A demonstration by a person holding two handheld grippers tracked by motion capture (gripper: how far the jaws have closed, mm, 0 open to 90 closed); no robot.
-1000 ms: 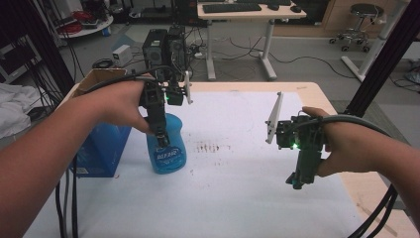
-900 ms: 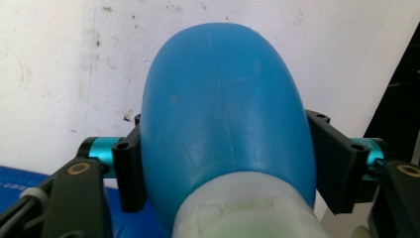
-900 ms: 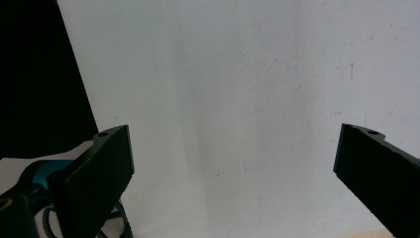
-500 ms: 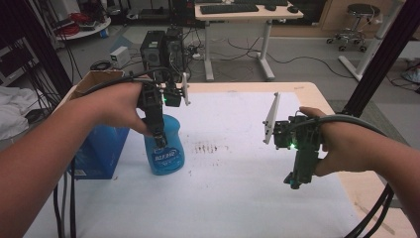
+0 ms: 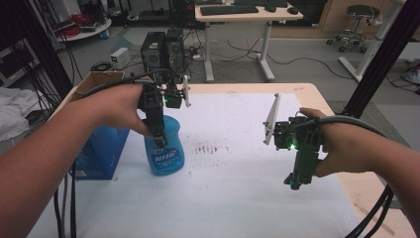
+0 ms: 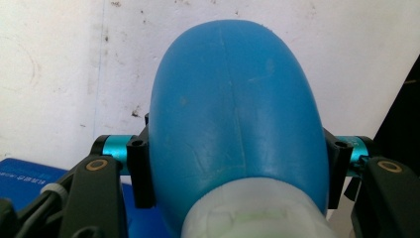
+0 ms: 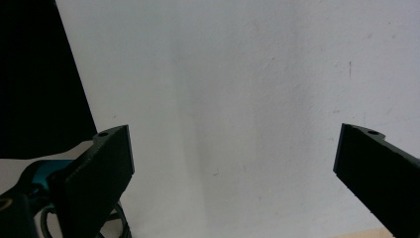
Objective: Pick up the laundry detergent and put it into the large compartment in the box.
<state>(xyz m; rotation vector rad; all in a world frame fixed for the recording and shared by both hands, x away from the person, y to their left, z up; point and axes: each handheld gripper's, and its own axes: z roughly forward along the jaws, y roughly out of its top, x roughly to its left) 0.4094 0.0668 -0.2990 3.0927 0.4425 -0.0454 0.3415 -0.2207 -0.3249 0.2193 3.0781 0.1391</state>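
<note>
A blue plastic bottle [image 5: 165, 151] with a white label stands upright on the white table sheet [image 5: 233, 198], left of centre. My left gripper [image 5: 159, 141] comes down over its top and is shut on it. In the left gripper view the bottle's rounded blue body [image 6: 233, 114] sits squeezed between the two black jaws, its pale neck at the bottom. My right gripper [image 5: 296, 182] hovers over the right side of the sheet, pointing down. Its jaws stand wide apart in the right gripper view [image 7: 233, 168] with only white sheet between them.
A blue box [image 5: 101, 151] stands just left of the bottle, with a brown cardboard box [image 5: 96, 82] behind it. A patch of dark smudges [image 5: 205, 148] marks the sheet's middle. Beyond the table are a computer tower [image 5: 161, 49] and a desk [image 5: 237, 15].
Both hands have held almost still; the left gripper stays closed on the bottle and the right gripper has drifted only slightly.
</note>
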